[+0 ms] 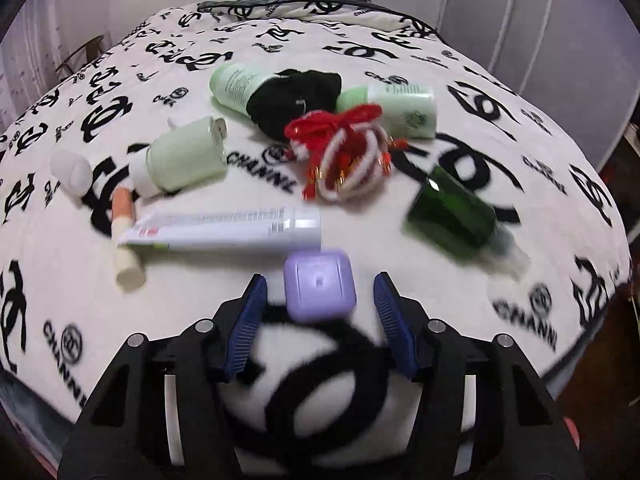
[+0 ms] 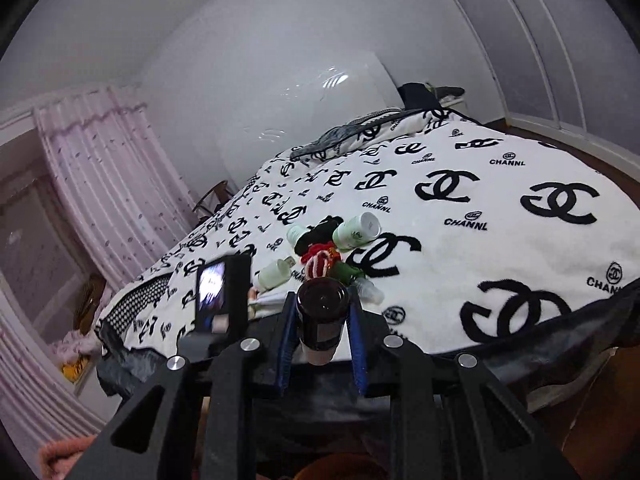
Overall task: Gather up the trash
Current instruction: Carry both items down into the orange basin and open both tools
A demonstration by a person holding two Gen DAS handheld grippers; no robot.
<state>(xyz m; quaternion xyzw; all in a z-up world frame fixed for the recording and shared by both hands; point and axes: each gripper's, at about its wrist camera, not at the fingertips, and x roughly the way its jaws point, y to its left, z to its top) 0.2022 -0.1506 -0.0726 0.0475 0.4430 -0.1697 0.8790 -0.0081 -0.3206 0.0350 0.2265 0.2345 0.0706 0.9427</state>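
In the left wrist view my left gripper [image 1: 319,286] is open above the bed, its blue pads on either side of a lilac square case [image 1: 319,287] lying on the blanket, not touching it. Beyond it lie a white tube [image 1: 224,228], a peach stick [image 1: 125,236], a pale green bottle [image 1: 184,156], a white roll [image 1: 71,171], a dark green bottle [image 1: 454,214], a red-and-white cord bundle [image 1: 344,152], a black cloth [image 1: 296,100] and two light green tubes [image 1: 394,110]. In the right wrist view my right gripper [image 2: 322,300] is shut on a dark brown bottle [image 2: 322,312], held off the bed's near edge.
The bed is covered by a white blanket [image 2: 500,216] with black logos. The item pile [image 2: 328,252] sits near its front edge. The left gripper's camera unit [image 2: 222,294] shows at left. Pink curtains [image 2: 100,184] hang at left; a white wall is behind.
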